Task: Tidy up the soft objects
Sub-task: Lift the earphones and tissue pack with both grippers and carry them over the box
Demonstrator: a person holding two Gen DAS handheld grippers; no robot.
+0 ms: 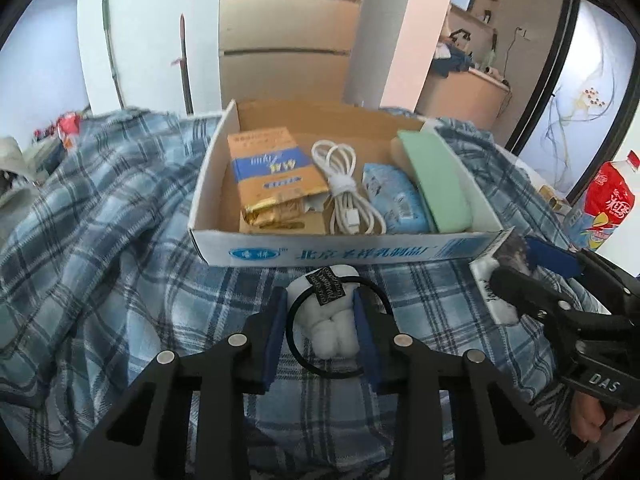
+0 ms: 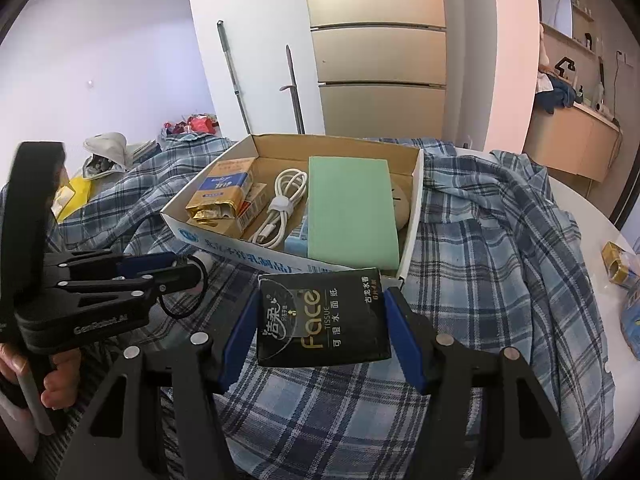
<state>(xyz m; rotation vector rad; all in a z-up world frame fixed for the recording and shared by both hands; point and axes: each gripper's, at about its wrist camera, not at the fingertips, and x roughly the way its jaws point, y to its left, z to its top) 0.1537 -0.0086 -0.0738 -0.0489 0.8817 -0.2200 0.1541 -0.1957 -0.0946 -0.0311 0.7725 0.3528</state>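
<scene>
white plush [image 1: 334,320] with a black hair tie [image 1: 304,304] is pinched by the left gripper [image 1: 322,334], just before the cardboard box [image 1: 256,254] on plaid cloth [image 1: 120,240]. black tissue pack [image 2: 322,316] is clamped by the right gripper [image 2: 320,332]. blue pack [image 1: 394,200] in the box is half hidden under the green block [image 1: 436,180].

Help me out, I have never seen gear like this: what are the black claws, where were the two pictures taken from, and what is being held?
No robot here: a person holds two hand-held grippers, each with a fisheye camera looking along its fingers. The left camera shows the left gripper clamping a white plush hair tie. The right camera shows the right gripper clamping a black tissue pack. Both hover over a plaid cloth. Ahead sits a cardboard box holding a white cable, a green pad and some packets.
</scene>
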